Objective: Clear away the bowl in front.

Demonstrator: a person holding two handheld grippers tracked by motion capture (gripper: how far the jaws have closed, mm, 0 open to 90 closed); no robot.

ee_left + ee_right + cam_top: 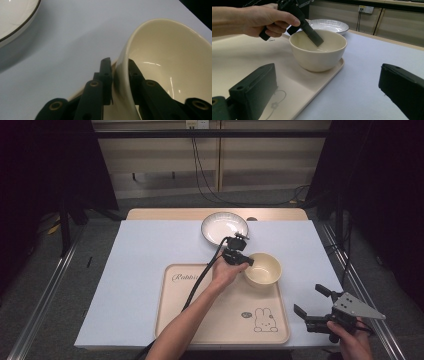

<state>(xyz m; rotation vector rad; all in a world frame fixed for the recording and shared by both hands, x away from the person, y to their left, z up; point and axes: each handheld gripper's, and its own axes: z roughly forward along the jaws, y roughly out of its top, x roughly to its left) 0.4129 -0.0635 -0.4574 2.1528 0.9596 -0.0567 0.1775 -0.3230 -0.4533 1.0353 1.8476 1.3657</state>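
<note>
High view, progress: my left gripper (242,259) has its 2 jaws pinched on the near-left rim of the cream bowl (263,268), which sits at the far right corner of the beige tray (200,320). I judge the grasp as made; whether the bowl is being set down or taken off, I cannot tell.
High view, other things: the white plate (224,226) lies just beyond the tray on the counter (130,265), apart from the bowl.
High view, right side: my right gripper (311,302) hangs off the tray's near right corner with jaws wide and nothing between them, well apart from the bowl.
Left gripper view, grip: the cream bowl (170,62) has its wall clamped, 1 jaw outside and 1 inside. The bowl looks tipped here, though the camera's own tilt may account for that.
Left gripper view, surroundings: the white plate (15,17) is at the upper left, apart.
Right gripper view, bowl: the cream bowl (318,56) rests on the beige tray (242,60) near its edge, with the left gripper (314,38) reaching over the rim.
Right gripper view, own jaws: spread wide, empty, the bowl ahead of them.
</note>
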